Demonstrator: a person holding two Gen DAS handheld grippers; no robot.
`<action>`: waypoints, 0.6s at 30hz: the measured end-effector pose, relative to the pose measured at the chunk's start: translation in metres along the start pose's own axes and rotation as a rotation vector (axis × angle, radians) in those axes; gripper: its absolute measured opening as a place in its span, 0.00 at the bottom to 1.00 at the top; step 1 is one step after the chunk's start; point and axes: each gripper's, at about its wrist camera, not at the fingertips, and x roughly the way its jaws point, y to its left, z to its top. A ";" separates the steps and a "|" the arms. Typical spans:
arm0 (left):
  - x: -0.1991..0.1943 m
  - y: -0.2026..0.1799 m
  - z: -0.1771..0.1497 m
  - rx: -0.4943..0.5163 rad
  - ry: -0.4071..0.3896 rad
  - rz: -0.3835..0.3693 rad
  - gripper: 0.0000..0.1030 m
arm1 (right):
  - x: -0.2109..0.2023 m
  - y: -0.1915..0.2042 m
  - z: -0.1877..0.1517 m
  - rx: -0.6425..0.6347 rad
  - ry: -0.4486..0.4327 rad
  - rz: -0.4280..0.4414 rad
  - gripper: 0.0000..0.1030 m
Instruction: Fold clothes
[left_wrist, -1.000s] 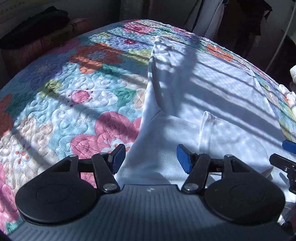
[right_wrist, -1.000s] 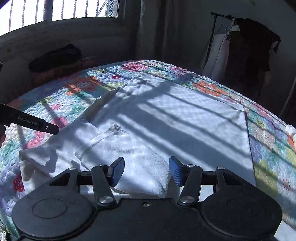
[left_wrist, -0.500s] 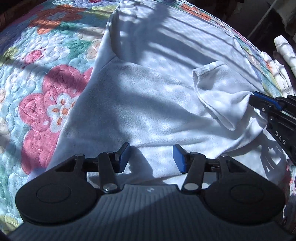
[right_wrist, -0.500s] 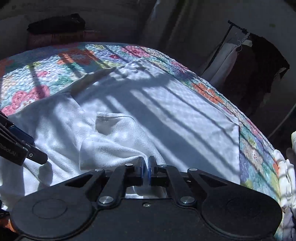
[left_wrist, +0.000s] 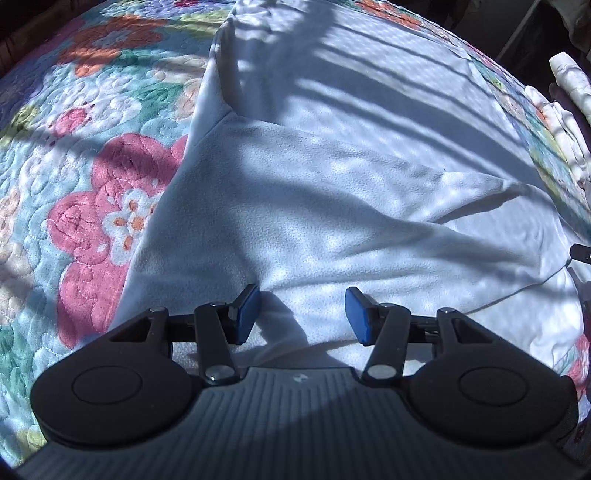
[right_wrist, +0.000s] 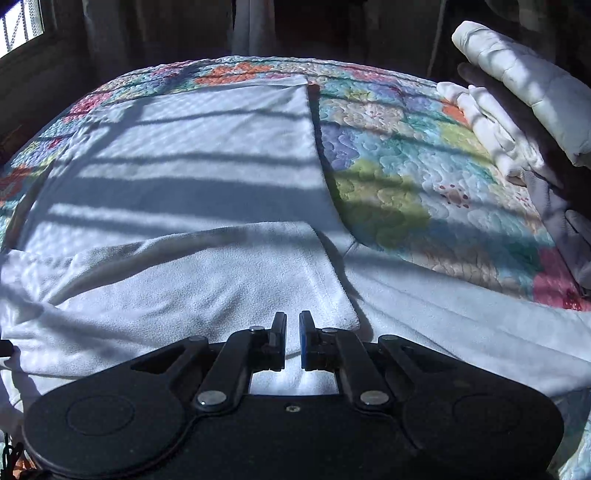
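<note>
A white garment (left_wrist: 332, 192) lies spread on a flowered quilt (left_wrist: 92, 166), with its near part folded over. It also shows in the right wrist view (right_wrist: 177, 184). My left gripper (left_wrist: 301, 314) is open, its blue pads low over the garment's near edge. My right gripper (right_wrist: 292, 338) has its jaws almost together on the edge of a folded white flap (right_wrist: 229, 280). Part of the right gripper shows at the right edge of the left wrist view (left_wrist: 580, 254).
A stack of folded white clothes (right_wrist: 517, 110) sits at the right of the bed, also seen in the left wrist view (left_wrist: 565, 110). The quilt (right_wrist: 406, 166) is bare between garment and stack. Dark curtains and a window (right_wrist: 22, 22) lie beyond the bed.
My right gripper has carried the white flap to the right, stretching it across the garment. My left gripper stayed open and moved slightly closer over the near edge.
</note>
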 end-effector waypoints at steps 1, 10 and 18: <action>-0.001 0.001 0.001 -0.008 -0.001 -0.010 0.54 | 0.000 0.002 0.001 0.009 -0.003 0.025 0.19; -0.017 0.020 0.031 -0.081 -0.153 -0.100 0.55 | 0.017 0.055 0.035 -0.103 -0.040 0.324 0.44; 0.021 0.027 0.097 -0.045 -0.057 -0.095 0.58 | 0.043 0.134 0.055 -0.760 0.028 0.441 0.53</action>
